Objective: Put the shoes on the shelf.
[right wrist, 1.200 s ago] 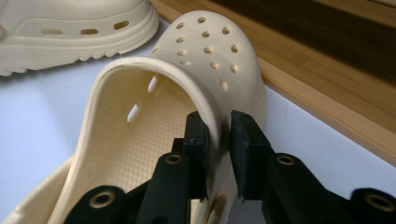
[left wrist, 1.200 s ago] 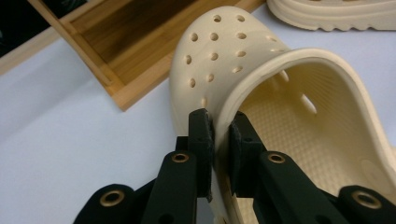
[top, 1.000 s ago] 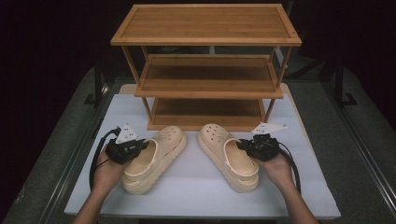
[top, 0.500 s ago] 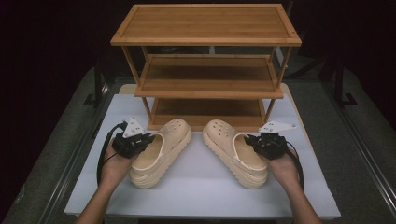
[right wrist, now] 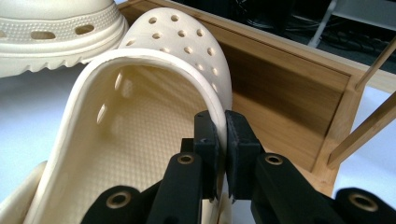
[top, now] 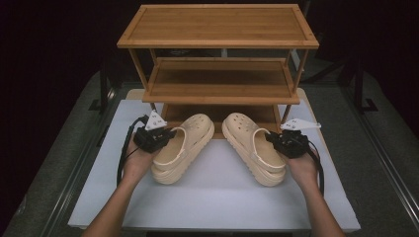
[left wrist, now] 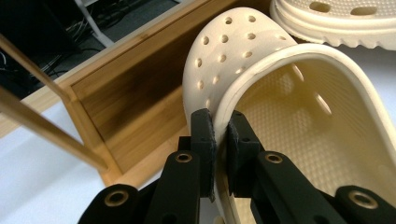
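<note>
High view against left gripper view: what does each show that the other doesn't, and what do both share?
High view alone: the rack's top shelf, both hands, and the right tongs on the right clog. Left gripper view alone: the left tongs shut on the left clog's side rim, one jaw outside and one inside, and its textured footbed. Both share: the two clogs, the rack's bottom shelf and the white table.

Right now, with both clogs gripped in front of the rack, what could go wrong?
1. Each gripper, left and right, pinches only a thin side wall, so the left clog or right clog may twist or slip.
2. Toes sit near the bottom shelf; they could catch its front edge.
</note>
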Tool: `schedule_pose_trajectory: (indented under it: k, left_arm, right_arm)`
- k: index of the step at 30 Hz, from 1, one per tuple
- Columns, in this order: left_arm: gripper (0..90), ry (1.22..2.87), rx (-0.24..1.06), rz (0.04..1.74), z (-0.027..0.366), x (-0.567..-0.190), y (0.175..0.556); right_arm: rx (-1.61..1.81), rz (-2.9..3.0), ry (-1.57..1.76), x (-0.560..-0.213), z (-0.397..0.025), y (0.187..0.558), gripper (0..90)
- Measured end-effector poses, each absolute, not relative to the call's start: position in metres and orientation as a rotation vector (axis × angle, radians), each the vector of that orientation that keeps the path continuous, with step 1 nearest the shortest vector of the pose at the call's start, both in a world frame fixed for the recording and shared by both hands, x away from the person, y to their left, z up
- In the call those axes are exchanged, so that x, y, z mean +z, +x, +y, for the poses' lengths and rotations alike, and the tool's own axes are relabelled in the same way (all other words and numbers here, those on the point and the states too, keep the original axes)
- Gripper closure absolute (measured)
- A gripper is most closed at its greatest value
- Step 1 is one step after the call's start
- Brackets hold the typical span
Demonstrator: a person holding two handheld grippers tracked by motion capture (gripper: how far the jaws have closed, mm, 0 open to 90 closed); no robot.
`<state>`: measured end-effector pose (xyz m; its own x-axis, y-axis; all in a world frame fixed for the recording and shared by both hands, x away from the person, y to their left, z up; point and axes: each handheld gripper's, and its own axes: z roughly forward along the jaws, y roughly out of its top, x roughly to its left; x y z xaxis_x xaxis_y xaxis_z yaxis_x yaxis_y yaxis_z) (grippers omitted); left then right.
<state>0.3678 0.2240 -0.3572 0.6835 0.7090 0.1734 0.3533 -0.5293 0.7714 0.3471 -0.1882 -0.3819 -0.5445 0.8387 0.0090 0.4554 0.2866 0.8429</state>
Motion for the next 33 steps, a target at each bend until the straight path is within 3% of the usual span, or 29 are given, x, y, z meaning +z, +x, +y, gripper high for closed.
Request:
schedule_pose_trajectory:
  k: [22, 33]
  left_arm:
    - [83.2, 2.14, 0.744, 0.934, 0.185, -0.382, 0.434]
    - [83.0, 2.133, 0.797, 0.938, 0.173, -0.387, 0.44]
  right_arm:
    - [1.052, 2.033, 1.226, -0.391, -0.155, 0.415, 83.1]
    - [1.026, 2.013, 1.237, -0.399, -0.146, 0.424, 82.8]
